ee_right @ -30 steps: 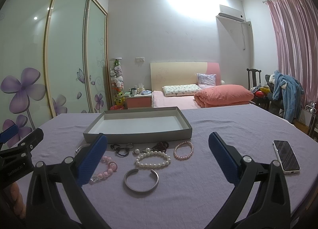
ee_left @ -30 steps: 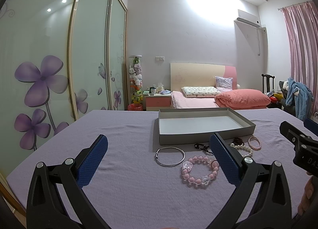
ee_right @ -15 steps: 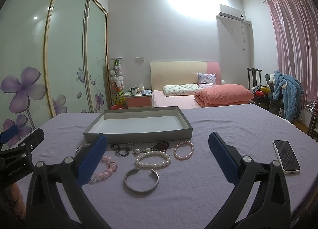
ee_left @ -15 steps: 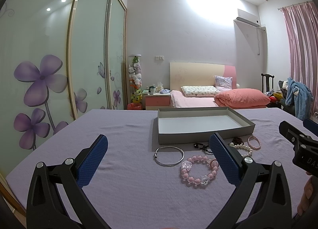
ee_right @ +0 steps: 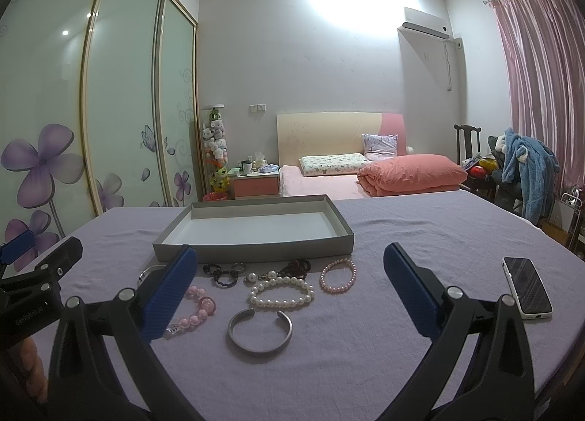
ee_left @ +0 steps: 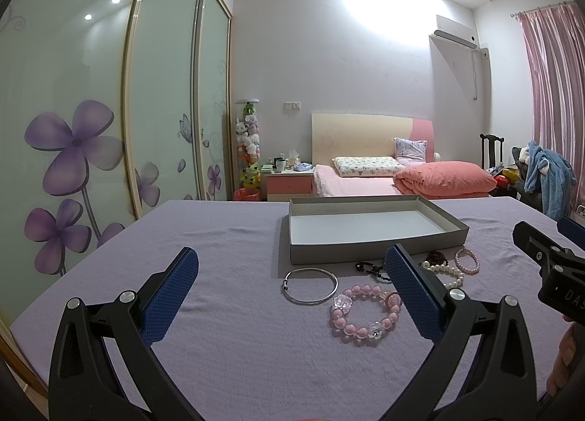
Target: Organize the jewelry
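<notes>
**Holding off: nothing lifted yet**

Hovering over the purple cloth, both grippers are almost where they were a second ago, so sorting has not begun. The left gripper (ee_left: 292,282) gapes wide and empty, a pink bead bracelet (ee_left: 365,313) just ahead, right of centre. The right gripper (ee_right: 290,284), equally spread, frames a silver cuff (ee_right: 260,333) and pearl bracelet (ee_right: 281,293). Beyond both, the grey tray (ee_right: 256,245) sits empty.

Both the left gripper (ee_left: 292,289) and the right gripper (ee_right: 290,287) have black triangular-cutout frames, silver round bolts and blue textured finger pads (ee_left: 170,296).
</notes>
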